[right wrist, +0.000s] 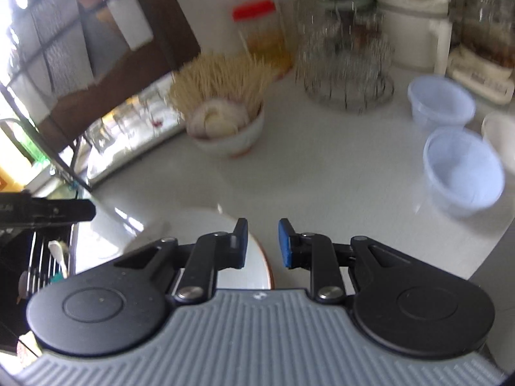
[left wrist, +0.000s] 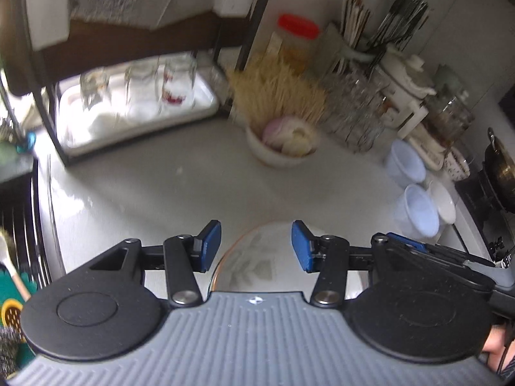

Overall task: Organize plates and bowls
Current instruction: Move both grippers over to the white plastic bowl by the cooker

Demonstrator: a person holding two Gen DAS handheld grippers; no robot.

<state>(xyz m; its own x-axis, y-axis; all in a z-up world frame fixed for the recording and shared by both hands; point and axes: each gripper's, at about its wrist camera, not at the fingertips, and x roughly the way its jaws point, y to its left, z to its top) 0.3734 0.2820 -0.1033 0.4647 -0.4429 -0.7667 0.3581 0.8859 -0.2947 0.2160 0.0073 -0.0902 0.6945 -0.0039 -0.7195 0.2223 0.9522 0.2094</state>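
Left tool (left wrist: 256,246) open and empty above a leaf-patterned plate (left wrist: 248,263) at lower centre; right tool (right wrist: 263,243) narrowly parted, empty, over the tabletop (right wrist: 322,186).

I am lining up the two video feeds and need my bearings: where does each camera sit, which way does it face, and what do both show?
Left wrist: sits on the left gripper, looking steeply down over its open blue pads at a leaf-patterned plate on the white counter; the other gripper's tip shows at right.
Right wrist: sits on the right gripper, facing down at the counter, jaws slightly apart and holding nothing.
Shared: the plate, the bowl of onions, two pale blue tubs, the red-lidded jar.
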